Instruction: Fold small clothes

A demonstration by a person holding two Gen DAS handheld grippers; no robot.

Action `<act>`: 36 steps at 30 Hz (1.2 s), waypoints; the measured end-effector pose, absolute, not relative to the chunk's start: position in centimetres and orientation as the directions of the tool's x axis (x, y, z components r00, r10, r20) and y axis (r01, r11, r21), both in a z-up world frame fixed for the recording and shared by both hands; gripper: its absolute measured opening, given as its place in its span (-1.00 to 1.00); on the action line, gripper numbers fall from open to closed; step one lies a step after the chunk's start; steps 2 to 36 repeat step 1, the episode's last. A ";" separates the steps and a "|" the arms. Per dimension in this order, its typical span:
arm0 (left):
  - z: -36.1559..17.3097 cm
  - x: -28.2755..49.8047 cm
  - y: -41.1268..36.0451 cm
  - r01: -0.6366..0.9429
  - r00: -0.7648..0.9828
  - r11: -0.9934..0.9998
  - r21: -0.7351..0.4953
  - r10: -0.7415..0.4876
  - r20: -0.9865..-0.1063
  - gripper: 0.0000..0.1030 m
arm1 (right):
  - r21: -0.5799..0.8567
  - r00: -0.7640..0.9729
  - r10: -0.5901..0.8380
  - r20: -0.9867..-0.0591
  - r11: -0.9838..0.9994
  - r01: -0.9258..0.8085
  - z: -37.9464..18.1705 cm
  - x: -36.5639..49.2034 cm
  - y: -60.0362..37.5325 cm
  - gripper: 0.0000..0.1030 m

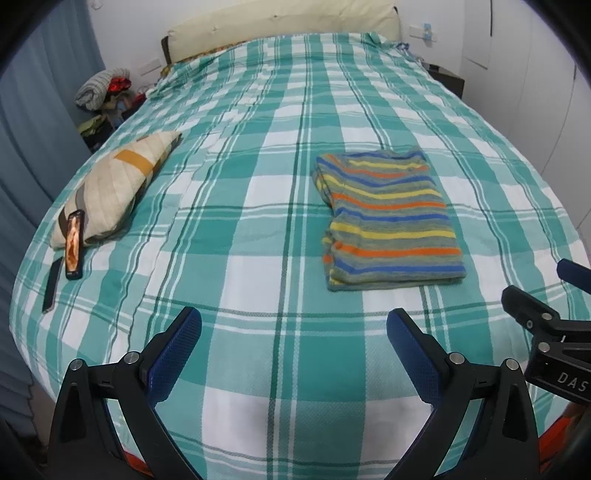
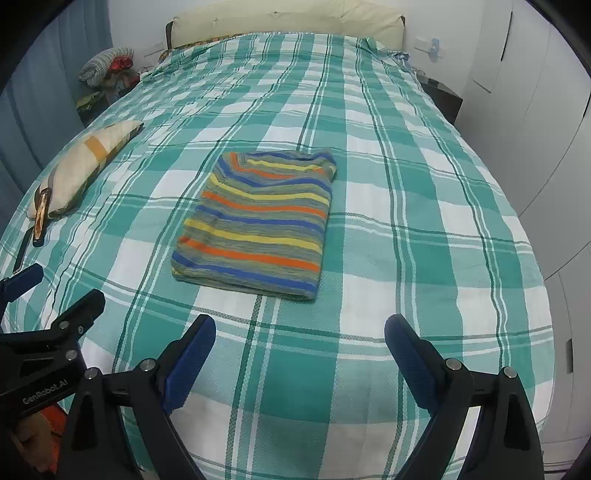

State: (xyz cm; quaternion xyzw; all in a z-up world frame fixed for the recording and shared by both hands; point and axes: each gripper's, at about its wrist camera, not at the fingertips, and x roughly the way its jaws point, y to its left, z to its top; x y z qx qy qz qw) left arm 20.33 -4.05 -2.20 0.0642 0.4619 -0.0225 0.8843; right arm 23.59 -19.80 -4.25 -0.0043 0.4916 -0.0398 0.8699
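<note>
A small striped garment (image 1: 389, 218) (image 2: 258, 221), grey with blue, yellow and orange bands, lies folded into a flat rectangle on the green-and-white plaid bed cover (image 1: 258, 206) (image 2: 406, 206). My left gripper (image 1: 294, 326) hovers open over the bed's near edge, short of the garment and to its left, holding nothing. My right gripper (image 2: 300, 332) is open too, just in front of the garment's near hem, its blue pads bare. Each gripper shows at the side of the other's view: the right one at the right edge (image 1: 543, 306), the left one at the left edge (image 2: 55, 299).
A quilted beige pillow (image 1: 114, 188) (image 2: 85, 162) lies at the bed's left side with a phone (image 1: 74, 245) (image 2: 40, 218) leaning on it. Clothes are piled (image 1: 107, 88) beyond the left edge. A cream headboard (image 2: 284, 18) stands at the far end, white cabinets (image 2: 535, 129) to the right.
</note>
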 end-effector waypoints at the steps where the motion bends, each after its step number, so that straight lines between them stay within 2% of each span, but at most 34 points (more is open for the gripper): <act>1: -2.1 20.3 -4.2 0.108 0.571 0.990 0.090 0.013 -0.821 0.95 | -0.047 0.516 -0.074 -0.854 0.997 0.066 -4.2 23.5 -19.8 0.79; 36: -2.1 20.3 -4.2 0.108 0.571 0.990 0.090 0.013 -0.821 0.95 | -0.047 0.516 -0.074 -0.854 0.997 0.066 -4.2 23.5 -19.8 0.79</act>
